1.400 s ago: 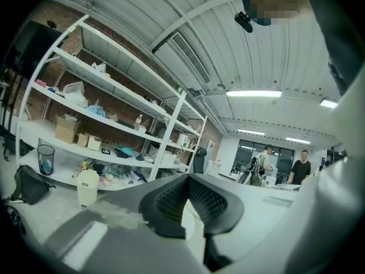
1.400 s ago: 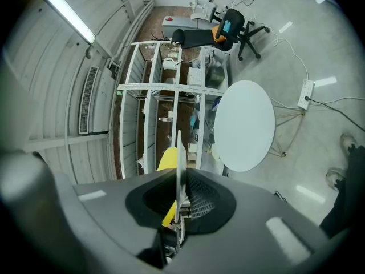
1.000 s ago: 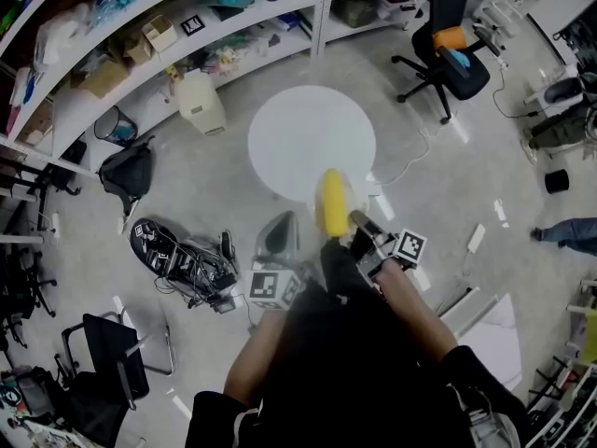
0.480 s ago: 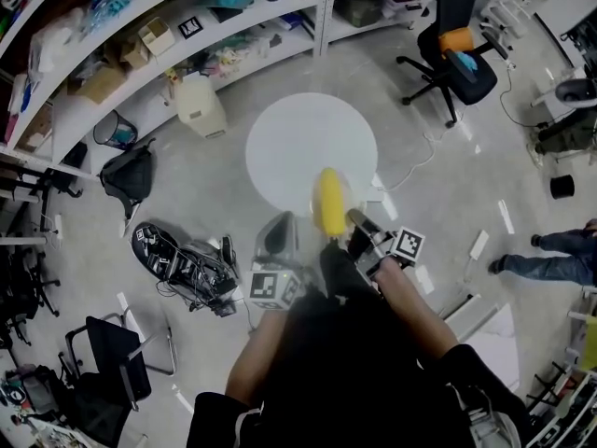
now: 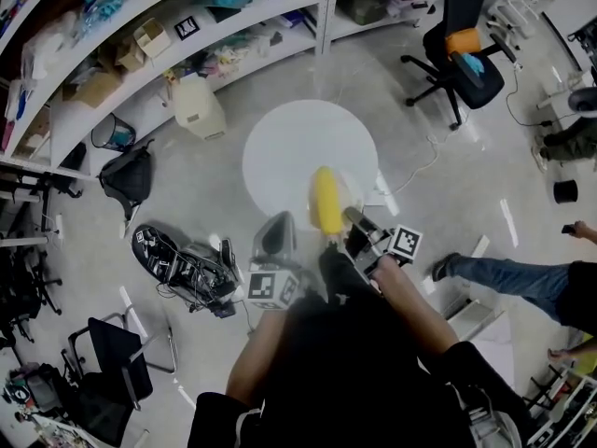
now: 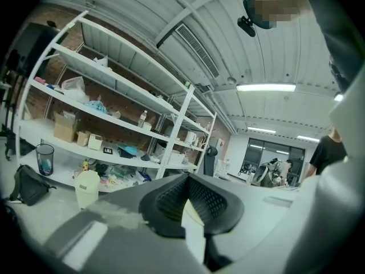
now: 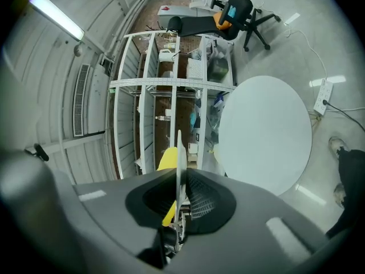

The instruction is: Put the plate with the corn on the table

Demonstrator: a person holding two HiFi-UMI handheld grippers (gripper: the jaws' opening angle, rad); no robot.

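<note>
A yellow corn cob (image 5: 326, 203) lies on a thin, almost clear plate (image 5: 344, 188) held in the air over the near edge of the round white table (image 5: 308, 138). My right gripper (image 5: 355, 220) is shut on the plate's near right rim. In the right gripper view the plate (image 7: 178, 153) runs edge-on between the jaws of the right gripper (image 7: 178, 201), with the corn (image 7: 167, 160) beside it and the table (image 7: 265, 133) ahead. My left gripper (image 5: 279, 220) hovers left of the corn. Its fingertips meet in the left gripper view (image 6: 185, 201), and I see nothing held.
Cluttered white shelves (image 5: 140, 54) stand behind the table, with a cream canister (image 5: 198, 105) and a black bag (image 5: 126, 171) on the floor. Tangled gear (image 5: 182, 259) lies at the left. An office chair (image 5: 462, 54) stands at the back right. A person's legs (image 5: 522, 283) are at the right.
Both grippers and the plate with the corn have moved forward, so the corn now overlaps the table's near edge. The person at the right has walked further into view.
</note>
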